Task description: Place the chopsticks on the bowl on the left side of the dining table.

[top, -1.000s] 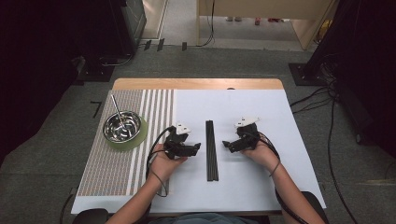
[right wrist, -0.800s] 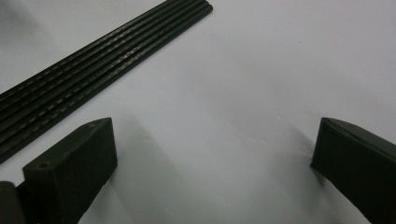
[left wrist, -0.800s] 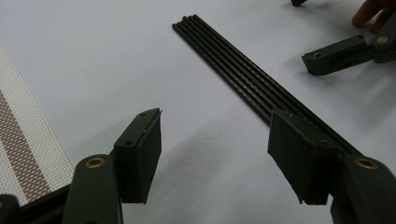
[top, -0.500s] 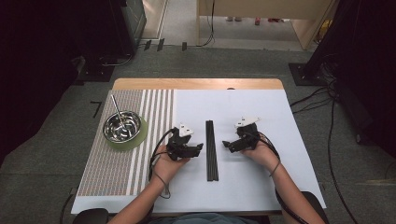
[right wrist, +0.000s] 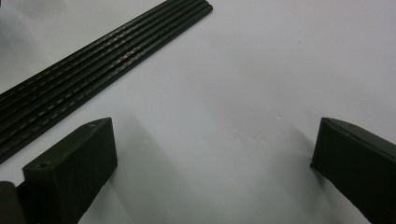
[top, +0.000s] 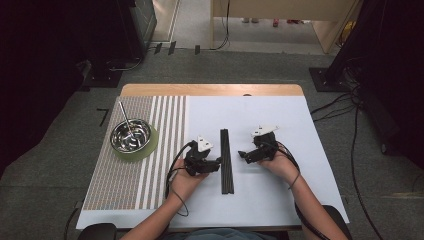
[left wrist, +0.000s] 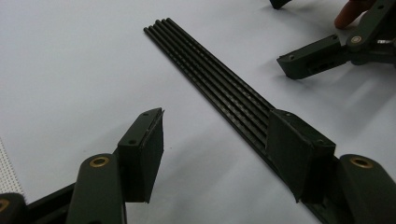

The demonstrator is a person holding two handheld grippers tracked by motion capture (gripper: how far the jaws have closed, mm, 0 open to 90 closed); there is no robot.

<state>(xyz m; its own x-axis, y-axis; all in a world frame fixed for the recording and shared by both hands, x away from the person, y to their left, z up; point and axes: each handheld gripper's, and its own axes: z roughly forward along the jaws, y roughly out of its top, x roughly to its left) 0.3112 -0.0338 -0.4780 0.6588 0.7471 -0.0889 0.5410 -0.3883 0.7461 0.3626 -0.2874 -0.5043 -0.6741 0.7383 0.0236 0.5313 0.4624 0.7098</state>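
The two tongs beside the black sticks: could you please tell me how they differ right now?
The left tongs reach the black sticks, one jaw over them; the right tongs sit apart from them. The left tongs' jaws gape less widely than the right tongs' jaws. Both are open, holding nothing, and point inward at the sticks.

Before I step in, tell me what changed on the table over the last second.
The left gripper edged toward the black sticks, and its jaws closed a little; they are still open, one jaw over the bundle, gripping nothing. The right gripper kept its place, jaws open on bare table. The sticks, the steel bowl and the striped mat lie as before.
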